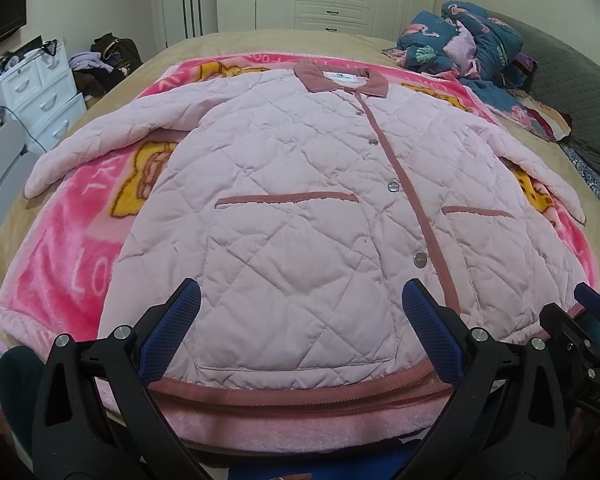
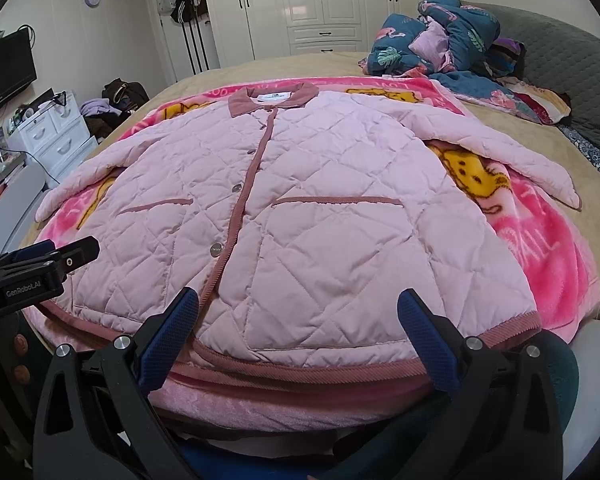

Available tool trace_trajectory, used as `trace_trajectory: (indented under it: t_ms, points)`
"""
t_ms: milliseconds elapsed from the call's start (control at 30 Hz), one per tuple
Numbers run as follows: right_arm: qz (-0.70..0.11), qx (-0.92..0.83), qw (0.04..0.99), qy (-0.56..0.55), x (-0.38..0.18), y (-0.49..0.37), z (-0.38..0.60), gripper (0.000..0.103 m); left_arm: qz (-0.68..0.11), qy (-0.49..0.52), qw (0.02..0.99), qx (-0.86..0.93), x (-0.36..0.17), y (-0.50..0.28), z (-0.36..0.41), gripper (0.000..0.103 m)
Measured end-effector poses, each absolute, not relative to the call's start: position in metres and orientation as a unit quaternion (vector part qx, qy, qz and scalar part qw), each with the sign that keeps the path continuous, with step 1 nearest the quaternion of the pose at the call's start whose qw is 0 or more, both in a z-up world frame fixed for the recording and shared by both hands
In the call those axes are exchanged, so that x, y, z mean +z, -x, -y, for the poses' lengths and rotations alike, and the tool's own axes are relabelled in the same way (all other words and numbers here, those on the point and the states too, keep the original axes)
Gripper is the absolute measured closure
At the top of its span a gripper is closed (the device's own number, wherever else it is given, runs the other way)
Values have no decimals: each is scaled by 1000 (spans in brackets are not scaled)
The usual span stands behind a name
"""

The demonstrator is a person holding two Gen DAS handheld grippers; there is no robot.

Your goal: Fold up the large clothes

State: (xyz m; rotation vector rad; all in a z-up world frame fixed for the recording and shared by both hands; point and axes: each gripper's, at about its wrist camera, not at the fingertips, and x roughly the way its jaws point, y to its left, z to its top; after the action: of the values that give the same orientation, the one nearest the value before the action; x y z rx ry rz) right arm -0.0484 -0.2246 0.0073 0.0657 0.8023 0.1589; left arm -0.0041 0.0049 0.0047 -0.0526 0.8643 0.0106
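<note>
A pale pink quilted jacket [image 1: 300,200] [image 2: 300,208] lies flat and face up on a bright pink blanket [image 1: 72,248] [image 2: 548,248], buttoned, collar far, both sleeves spread out to the sides. Its dark pink hem runs along the near bed edge. My left gripper [image 1: 300,300] hovers open above the hem's left half, over the left pocket. My right gripper [image 2: 298,304] hovers open above the hem's right half, over the right pocket. Neither touches the cloth. The right gripper also shows at the right edge of the left wrist view [image 1: 588,312]; the left gripper shows at the left edge of the right wrist view [image 2: 40,260].
The blanket lies on a beige bed [image 1: 260,40]. A heap of blue patterned bedding [image 1: 468,40] [image 2: 440,36] sits at the far right by a grey headboard [image 2: 560,60]. White drawers [image 1: 40,92] stand to the left; white wardrobes [image 2: 320,0] line the back wall.
</note>
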Motion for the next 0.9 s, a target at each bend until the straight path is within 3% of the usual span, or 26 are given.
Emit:
trace_trajectory:
  t_ms: [900]
  points:
    - [-389, 78, 917, -32, 7, 49, 227, 4, -418, 20, 908, 5, 4, 7, -1, 8]
